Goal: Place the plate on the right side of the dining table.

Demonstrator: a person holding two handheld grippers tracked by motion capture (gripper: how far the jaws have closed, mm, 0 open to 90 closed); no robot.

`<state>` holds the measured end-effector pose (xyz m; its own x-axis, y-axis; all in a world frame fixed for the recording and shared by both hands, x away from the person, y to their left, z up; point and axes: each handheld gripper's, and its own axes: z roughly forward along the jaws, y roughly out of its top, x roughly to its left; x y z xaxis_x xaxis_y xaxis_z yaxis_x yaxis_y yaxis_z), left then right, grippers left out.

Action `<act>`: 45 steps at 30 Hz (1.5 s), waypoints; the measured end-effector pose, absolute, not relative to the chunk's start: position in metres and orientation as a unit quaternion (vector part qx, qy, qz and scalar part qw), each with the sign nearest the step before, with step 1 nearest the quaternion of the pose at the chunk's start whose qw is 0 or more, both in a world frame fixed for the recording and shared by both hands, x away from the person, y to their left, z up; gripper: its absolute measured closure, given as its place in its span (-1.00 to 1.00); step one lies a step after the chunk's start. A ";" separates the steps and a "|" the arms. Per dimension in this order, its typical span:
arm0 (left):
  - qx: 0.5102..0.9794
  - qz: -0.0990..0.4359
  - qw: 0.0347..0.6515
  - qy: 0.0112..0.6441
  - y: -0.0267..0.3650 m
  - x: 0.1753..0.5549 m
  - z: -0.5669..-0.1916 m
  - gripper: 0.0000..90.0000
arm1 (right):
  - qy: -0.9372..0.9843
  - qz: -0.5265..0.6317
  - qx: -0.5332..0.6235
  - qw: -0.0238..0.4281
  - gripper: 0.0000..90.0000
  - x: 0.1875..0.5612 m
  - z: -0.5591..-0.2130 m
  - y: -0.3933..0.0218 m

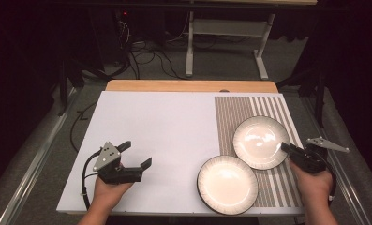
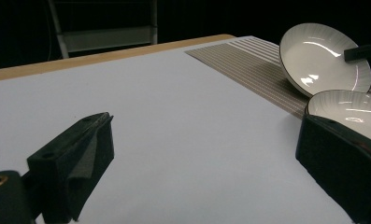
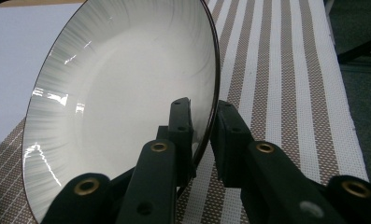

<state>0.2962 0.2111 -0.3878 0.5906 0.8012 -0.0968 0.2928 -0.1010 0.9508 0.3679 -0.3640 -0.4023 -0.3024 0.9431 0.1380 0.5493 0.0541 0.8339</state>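
looking down from the high view, i see my right gripper clamped on the rim of the far plate, which lies on the striped placemat and overlaps the near plate. my left gripper hovers over the bare white table cover, jaws spread, holding nothing.

from the left gripper view, the far plate sits tilted, its lower edge resting against the near plate, with a black jaw tip of my right gripper at its raised rim.

in the right gripper view, the far plate's dark rim runs between my two jaws, one inside the bowl, one behind it. with so little rim held, i judge the lift should be slow and the wrist steady, so the glazed plate neither slips out nor scrapes its neighbour.
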 end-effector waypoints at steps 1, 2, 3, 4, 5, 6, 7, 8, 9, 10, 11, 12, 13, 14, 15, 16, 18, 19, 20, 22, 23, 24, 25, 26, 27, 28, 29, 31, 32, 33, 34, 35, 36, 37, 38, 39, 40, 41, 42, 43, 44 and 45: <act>0.704 0.233 0.546 0.389 0.211 0.296 -0.388 -0.90 | 0.687 0.423 0.544 0.232 0.79 0.369 -0.403 -0.364; 0.704 0.234 0.546 0.390 0.212 0.296 -0.388 -0.90 | 0.687 0.423 0.545 0.229 0.79 0.370 -0.404 -0.365; 0.704 0.234 0.546 0.391 0.212 0.296 -0.388 -0.90 | 0.685 0.424 0.547 0.227 0.79 0.371 -0.404 -0.365; 0.703 0.234 0.546 0.391 0.212 0.296 -0.388 -0.90 | 0.685 0.425 0.546 0.226 0.79 0.371 -0.404 -0.366; 0.704 0.234 0.545 0.390 0.213 0.296 -0.388 -0.90 | 0.685 0.425 0.548 0.225 0.79 0.372 -0.404 -0.366; 0.704 0.234 0.545 0.390 0.213 0.295 -0.388 -0.90 | 0.684 0.426 0.548 0.224 0.79 0.373 -0.404 -0.365; 0.704 0.234 0.545 0.391 0.213 0.295 -0.388 -0.90 | 0.684 0.426 0.549 0.223 0.79 0.373 -0.405 -0.366; 0.703 0.232 0.546 0.392 0.213 0.296 -0.388 -0.90 | 0.684 0.426 0.549 0.221 0.79 0.374 -0.405 -0.366; 0.701 0.228 0.548 0.394 0.213 0.296 -0.388 -0.90 | 0.683 0.426 0.551 0.219 0.79 0.374 -0.405 -0.366; 0.701 0.227 0.549 0.395 0.213 0.297 -0.388 -0.90 | 0.683 0.426 0.552 0.217 0.79 0.375 -0.406 -0.367; 0.701 0.227 0.549 0.394 0.212 0.298 -0.388 -0.90 | 0.683 0.425 0.553 0.217 0.78 0.375 -0.406 -0.367; 0.702 0.227 0.549 0.394 0.212 0.298 -0.388 -0.90 | 0.682 0.424 0.555 0.217 0.78 0.376 -0.406 -0.367; 0.701 0.227 0.550 0.393 0.212 0.298 -0.388 -0.90 | 0.682 0.423 0.556 0.216 0.78 0.376 -0.407 -0.367; 0.701 0.226 0.550 0.393 0.212 0.298 -0.388 -0.90 | 0.681 0.424 0.558 0.215 0.78 0.377 -0.407 -0.367; 0.702 0.226 0.550 0.392 0.212 0.298 -0.387 -0.90 | 0.681 0.423 0.558 0.214 0.77 0.377 -0.407 -0.367; 0.701 0.225 0.551 0.392 0.212 0.298 -0.387 -0.90 | 0.680 0.422 0.559 0.215 0.77 0.378 -0.408 -0.368; 0.701 0.225 0.552 0.391 0.213 0.298 -0.387 -0.90 | 0.680 0.420 0.562 0.214 0.76 0.379 -0.409 -0.368; 0.701 0.225 0.552 0.391 0.213 0.298 -0.387 -0.90 | 0.678 0.420 0.564 0.212 0.76 0.379 -0.409 -0.368; 0.700 0.226 0.554 0.392 0.213 0.298 -0.386 -0.90 | 0.677 0.420 0.566 0.212 0.76 0.379 -0.409 -0.368; 0.700 0.226 0.553 0.391 0.214 0.299 -0.386 -0.90 | 0.678 0.418 0.566 0.213 0.76 0.380 -0.410 -0.369; 0.700 0.226 0.553 0.391 0.215 0.299 -0.386 -0.90 | 0.677 0.418 0.568 0.212 0.76 0.380 -0.410 -0.369; 0.700 0.225 0.554 0.391 0.215 0.299 -0.386 -0.90 | 0.676 0.417 0.570 0.213 0.76 0.381 -0.410 -0.369; 0.699 0.224 0.556 0.391 0.216 0.299 -0.386 -0.90 | 0.675 0.414 0.572 0.216 0.78 0.381 -0.411 -0.369; 0.699 0.224 0.556 0.391 0.217 0.299 -0.385 -0.90 | 0.676 0.408 0.573 0.221 0.77 0.382 -0.411 -0.369; 0.699 0.226 0.555 0.390 0.218 0.299 -0.384 -0.90 | 0.677 0.403 0.574 0.222 0.77 0.383 -0.412 -0.369; 0.697 0.227 0.557 0.390 0.218 0.298 -0.384 -0.90 | 0.675 0.402 0.579 0.218 0.77 0.383 -0.413 -0.370; 0.696 0.229 0.557 0.390 0.218 0.298 -0.384 -0.90 | 0.675 0.401 0.580 0.217 0.77 0.385 -0.414 -0.371; 0.699 0.233 0.553 0.388 0.219 0.298 -0.383 -0.90 | 0.674 0.399 0.583 0.216 0.77 0.387 -0.416 -0.371; 0.700 0.236 0.552 0.388 0.219 0.297 -0.383 -0.90 | 0.670 0.399 0.588 0.215 0.76 0.388 -0.416 -0.370; 0.700 0.238 0.550 0.387 0.219 0.297 -0.383 -0.90 | 0.671 0.397 0.588 0.215 0.76 0.389 -0.417 -0.371; 0.701 0.239 0.550 0.387 0.219 0.297 -0.383 -0.90 | 0.670 0.396 0.590 0.214 0.76 0.390 -0.418 -0.371; 0.700 0.240 0.549 0.388 0.219 0.297 -0.383 -0.90 | 0.669 0.396 0.593 0.213 0.75 0.391 -0.419 -0.371; 0.701 0.242 0.548 0.387 0.219 0.297 -0.383 -0.90 | 0.668 0.395 0.593 0.214 0.75 0.392 -0.420 -0.372; 0.701 0.242 0.548 0.387 0.219 0.297 -0.383 -0.90 | 0.667 0.392 0.596 0.215 0.75 0.393 -0.421 -0.372; 0.702 0.243 0.547 0.387 0.218 0.297 -0.383 -0.90 | 0.667 0.395 0.594 0.217 0.76 0.393 -0.421 -0.372; 0.702 0.244 0.547 0.387 0.218 0.297 -0.383 -0.90 | 0.667 0.395 0.593 0.220 0.76 0.393 -0.420 -0.372; 0.701 0.244 0.546 0.387 0.219 0.297 -0.382 -0.90 | 0.669 0.392 0.590 0.224 0.75 0.393 -0.420 -0.372; 0.701 0.244 0.546 0.388 0.219 0.296 -0.382 -0.90 | 0.670 0.391 0.590 0.226 0.74 0.393 -0.420 -0.371; 0.701 0.245 0.547 0.388 0.219 0.296 -0.382 -0.90 | 0.670 0.391 0.589 0.227 0.73 0.393 -0.421 -0.371; 0.701 0.246 0.546 0.388 0.220 0.296 -0.382 -0.90 | 0.671 0.392 0.588 0.225 0.71 0.392 -0.421 -0.371; 0.701 0.248 0.545 0.387 0.220 0.296 -0.382 -0.90 | 0.669 0.394 0.590 0.225 0.66 0.392 -0.420 -0.371; 0.701 0.249 0.545 0.387 0.220 0.296 -0.381 -0.90 | 0.668 0.394 0.588 0.227 0.62 0.391 -0.419 -0.371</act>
<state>0.2956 0.2202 -0.3815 0.5761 0.8142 -0.0720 0.2710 -0.1071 0.9566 0.3914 -0.3712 -0.4194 -0.2041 0.9658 0.1602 0.6070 -0.0035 0.7947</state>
